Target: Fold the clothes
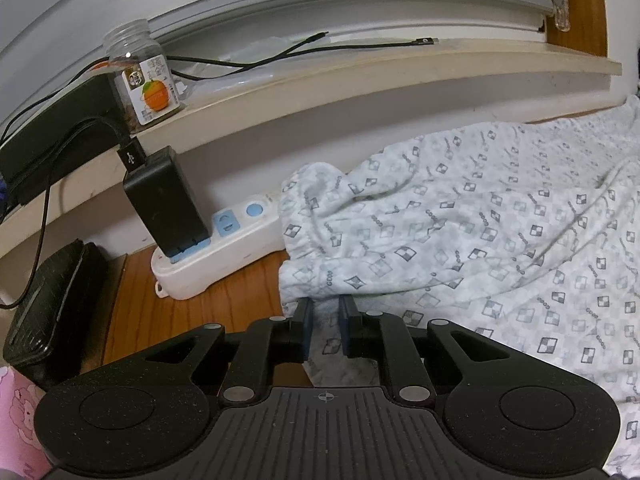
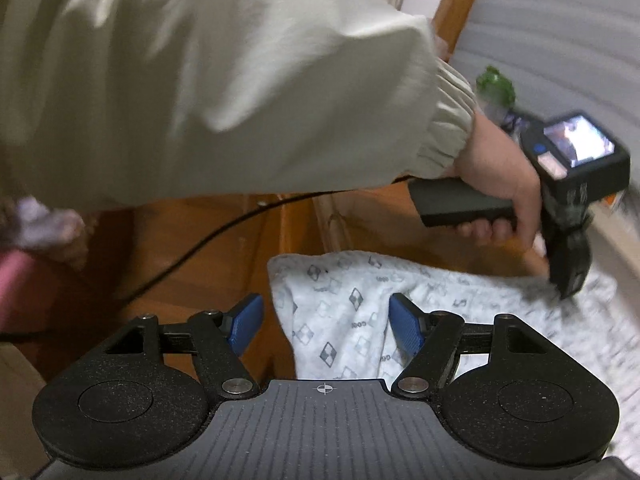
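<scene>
A white garment with a grey diamond print [image 1: 480, 232] lies spread on the wooden surface. In the left wrist view my left gripper [image 1: 326, 312] is nearly closed on the garment's gathered edge, with cloth between its blue pads. In the right wrist view the same garment [image 2: 340, 308] lies below my right gripper [image 2: 326, 320], whose blue fingers [image 2: 406, 328] are spread wide with nothing held; one corner of the cloth sits between them. The left gripper also shows in the right wrist view [image 2: 568, 272], held by a hand, its tip down on the cloth.
A white power strip [image 1: 216, 248] with a black charger [image 1: 164, 200] lies just left of the garment against the wall. A plastic bottle [image 1: 144, 76] and cables sit on the sill above. A black cable [image 2: 200, 248] crosses the wooden boards.
</scene>
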The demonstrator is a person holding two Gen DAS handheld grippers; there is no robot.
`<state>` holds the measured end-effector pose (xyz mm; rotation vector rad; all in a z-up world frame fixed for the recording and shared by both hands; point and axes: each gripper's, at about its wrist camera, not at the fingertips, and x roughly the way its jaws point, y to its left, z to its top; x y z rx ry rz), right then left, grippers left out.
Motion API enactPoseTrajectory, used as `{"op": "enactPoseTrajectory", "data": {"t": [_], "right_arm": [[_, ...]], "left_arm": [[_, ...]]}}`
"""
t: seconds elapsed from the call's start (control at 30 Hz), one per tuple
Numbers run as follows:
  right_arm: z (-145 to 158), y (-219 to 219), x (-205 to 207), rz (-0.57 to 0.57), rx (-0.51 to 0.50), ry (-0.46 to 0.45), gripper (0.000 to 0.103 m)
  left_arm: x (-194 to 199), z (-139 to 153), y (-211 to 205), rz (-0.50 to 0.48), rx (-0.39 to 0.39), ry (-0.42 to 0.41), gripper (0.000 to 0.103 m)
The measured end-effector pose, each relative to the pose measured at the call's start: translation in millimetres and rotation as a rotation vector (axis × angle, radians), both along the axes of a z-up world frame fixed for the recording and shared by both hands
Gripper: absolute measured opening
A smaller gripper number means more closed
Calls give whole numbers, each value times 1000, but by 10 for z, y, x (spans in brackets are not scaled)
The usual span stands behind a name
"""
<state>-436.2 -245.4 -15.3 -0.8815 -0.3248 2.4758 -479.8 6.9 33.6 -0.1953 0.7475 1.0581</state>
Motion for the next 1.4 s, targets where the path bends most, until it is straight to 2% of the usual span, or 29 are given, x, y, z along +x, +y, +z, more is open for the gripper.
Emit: {"op": "enactPoseTrajectory", "data": {"t": [0.37, 0.53, 0.6, 0.73, 0.83, 0.9, 1.1, 1.27, 1.4], "right_arm": [[-347, -430, -86, 7, 338, -109, 66], [-489, -523, -121, 9, 465, -145, 46], [-513, -514, -121, 3, 476, -152, 33], [-398, -468, -56, -13, 438, -99, 7], [-228, -350, 42, -2, 311, -29, 5], [-127, -330, 113, 18, 262, 4, 4], [177, -369, 303, 81, 102, 101, 4], [432, -418, 472, 122, -11, 158, 4], [688, -359, 657, 93, -20, 187, 4]], "left_arm": [[28, 0, -5, 16, 1, 7, 15], [16, 6, -23, 20, -6, 5, 15], [7, 12, -35, 19, -11, 4, 15], [-41, 23, -45, 21, -27, -11, 16], [-91, 56, -77, 23, -57, -22, 16], [-153, 90, -105, 28, -93, -46, 16], [-377, 172, -341, 30, -119, -185, 25], [-374, 103, -514, 21, -132, -156, 26], [-379, 118, -640, 23, -122, -136, 26]]}}
